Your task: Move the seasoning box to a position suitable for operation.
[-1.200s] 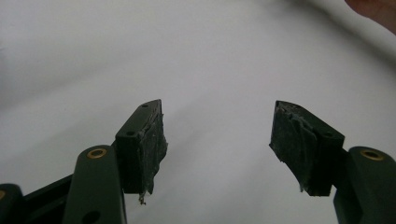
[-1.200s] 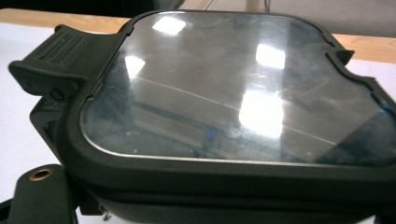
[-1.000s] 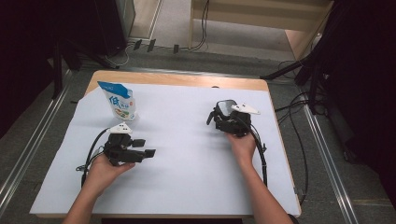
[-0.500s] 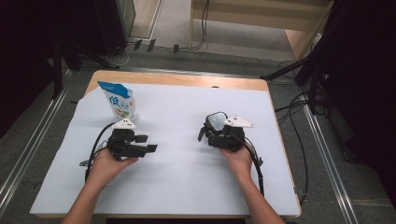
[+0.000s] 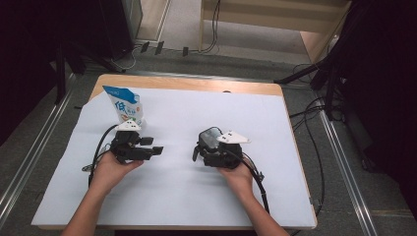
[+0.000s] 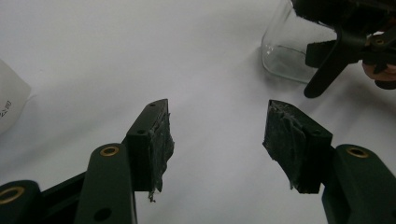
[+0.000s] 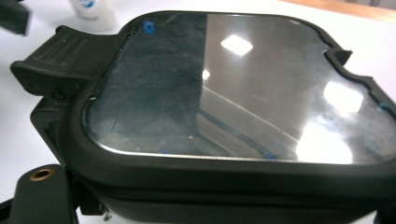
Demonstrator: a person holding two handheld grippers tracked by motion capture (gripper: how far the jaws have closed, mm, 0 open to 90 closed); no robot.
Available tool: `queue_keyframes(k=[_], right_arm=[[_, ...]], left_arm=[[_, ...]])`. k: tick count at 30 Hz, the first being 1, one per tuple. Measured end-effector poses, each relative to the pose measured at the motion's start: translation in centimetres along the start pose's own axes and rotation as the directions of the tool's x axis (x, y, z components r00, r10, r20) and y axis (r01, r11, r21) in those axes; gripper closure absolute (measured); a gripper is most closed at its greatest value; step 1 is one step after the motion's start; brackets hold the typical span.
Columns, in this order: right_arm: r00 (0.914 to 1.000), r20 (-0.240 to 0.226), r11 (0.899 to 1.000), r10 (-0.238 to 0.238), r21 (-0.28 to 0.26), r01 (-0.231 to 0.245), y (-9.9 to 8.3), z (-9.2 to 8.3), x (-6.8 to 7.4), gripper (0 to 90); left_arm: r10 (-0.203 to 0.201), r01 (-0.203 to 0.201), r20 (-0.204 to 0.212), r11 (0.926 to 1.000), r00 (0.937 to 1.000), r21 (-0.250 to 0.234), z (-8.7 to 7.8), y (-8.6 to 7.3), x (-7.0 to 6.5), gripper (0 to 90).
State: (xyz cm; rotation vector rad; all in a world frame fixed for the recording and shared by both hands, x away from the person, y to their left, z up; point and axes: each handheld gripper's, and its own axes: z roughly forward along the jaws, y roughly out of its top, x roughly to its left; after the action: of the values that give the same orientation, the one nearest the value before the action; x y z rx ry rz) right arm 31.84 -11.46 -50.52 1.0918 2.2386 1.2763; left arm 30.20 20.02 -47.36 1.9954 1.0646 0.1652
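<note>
Since the earlier frame, the right gripper (image 5: 210, 147) is sitting lower and nearer centre, its jaws pinching a lidded glass container (image 7: 233, 93). At centre-left, the left gripper (image 5: 147, 147) is holding its jaws spread above the white surface (image 5: 177, 196), below a blue-and-white pouch (image 5: 125, 105).

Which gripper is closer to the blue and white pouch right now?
Left. The left gripper sits just in front of the blue and white pouch, jaws open and empty. The right gripper is off toward the table's middle, holding a lidded glass container.
</note>
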Motion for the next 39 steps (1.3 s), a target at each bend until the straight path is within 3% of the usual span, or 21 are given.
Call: queue_keyframes(k=[4,12,22,25,33,39], right_arm=[[0.9988,-0.023,0.999,-0.044,0.015,0.044,0.0,0.7,1.2,15.5],[0.9942,-0.073,0.997,-0.079,0.018,0.08,0.1,2.0,3.2,15.4],[0.9918,-0.075,0.995,-0.103,0.0,0.103,-0.1,2.5,3.5,14.9],[0.99,-0.106,0.995,-0.093,0.01,0.095,0.0,2.4,3.3,12.3],[0.9879,-0.119,0.995,-0.1,0.01,0.102,0.0,2.2,3.4,1.0],[0.9864,-0.118,0.993,-0.115,0.024,0.118,-0.1,1.8,3.5,0.0]], left_arm=[[0.001,-0.001,0.001,1.0,1.0,0.004,0.0,0.0,0.0,41.0],[0.0,0.0,0.001,1.0,1.0,-0.01,-0.2,-0.1,-0.1,42.3],[0.011,-0.011,0.008,0.9998,0.9999,0.014,0.2,-0.2,-0.4,44.4],[0.01,-0.01,0.01,0.9998,0.9999,0.018,0.3,-0.2,-0.4,44.0],[0.011,-0.011,0.011,0.9998,0.9999,0.019,0.3,-0.2,-0.4,43.2],[0.016,-0.017,0.015,0.9995,0.9998,0.025,0.3,-0.2,-0.4,42.8]])
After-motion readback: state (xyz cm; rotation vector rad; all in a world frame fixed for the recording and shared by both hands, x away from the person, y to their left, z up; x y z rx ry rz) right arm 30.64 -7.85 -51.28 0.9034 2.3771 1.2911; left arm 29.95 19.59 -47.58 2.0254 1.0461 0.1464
